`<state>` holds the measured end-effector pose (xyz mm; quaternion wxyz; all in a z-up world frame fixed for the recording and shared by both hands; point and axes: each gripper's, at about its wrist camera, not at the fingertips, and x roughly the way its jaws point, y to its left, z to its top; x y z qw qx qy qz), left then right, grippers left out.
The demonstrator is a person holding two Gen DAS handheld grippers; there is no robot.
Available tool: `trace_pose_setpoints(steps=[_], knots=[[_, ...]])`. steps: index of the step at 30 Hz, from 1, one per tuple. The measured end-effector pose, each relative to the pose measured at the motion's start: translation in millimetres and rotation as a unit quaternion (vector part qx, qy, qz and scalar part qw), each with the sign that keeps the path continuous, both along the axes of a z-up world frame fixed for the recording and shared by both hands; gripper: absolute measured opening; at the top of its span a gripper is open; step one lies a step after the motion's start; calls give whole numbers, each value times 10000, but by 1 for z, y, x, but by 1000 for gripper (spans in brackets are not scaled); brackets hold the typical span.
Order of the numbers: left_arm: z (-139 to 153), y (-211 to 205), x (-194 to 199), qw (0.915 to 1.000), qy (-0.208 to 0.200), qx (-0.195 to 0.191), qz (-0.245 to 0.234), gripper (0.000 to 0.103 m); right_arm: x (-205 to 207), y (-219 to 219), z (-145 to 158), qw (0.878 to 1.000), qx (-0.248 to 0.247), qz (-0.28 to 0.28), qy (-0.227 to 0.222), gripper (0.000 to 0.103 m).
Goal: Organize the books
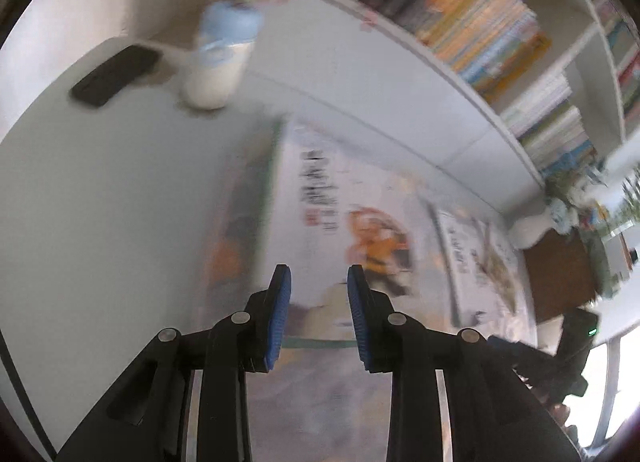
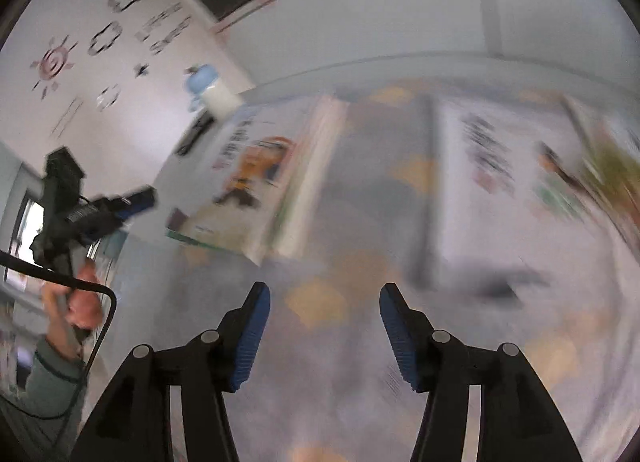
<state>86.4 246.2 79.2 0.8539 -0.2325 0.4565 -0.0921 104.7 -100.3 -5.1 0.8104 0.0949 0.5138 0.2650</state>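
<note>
Two blurred picture books [image 1: 344,221] [image 2: 500,165] on table, cover lettering unreadable

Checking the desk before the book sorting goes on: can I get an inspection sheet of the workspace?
Surface: white desk, partly bare.
Job's things: picture books lying flat; shelved books behind.
Clutter: blue-lidded bottle; black phone-like slab.
Grippers: left gripper jaws apart, nothing between; right gripper jaws wider apart, nothing between.
Cables: black cable by the person's hand.
Surroundings: wall stickers; frames blurred.
</note>
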Motion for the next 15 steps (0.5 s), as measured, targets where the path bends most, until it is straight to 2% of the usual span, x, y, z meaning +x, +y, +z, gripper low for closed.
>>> trace_pose_setpoints(steps=[5,9,11,13,15], knots=[[4,-93,23,9954,-30,-98,-949,27,-29,-90,-14,9936,-52,-1121,156,55],[-4,-207,45,9799,69,51,-1995,27,-32,-163,-16,9809,198,-1923,193,55],[-11,-260,61,9714,168,106,-2365,27,-26,-199,-16,9735,233,-2270,163,55],[-20,-299,75,9667,267,71,-2543,27,-19,-224,-12,9684,163,-2488,107,55],[-33,-336,96,9672,447,149,-2494,27,-9,-252,-6,9633,215,-2676,-38,55]])
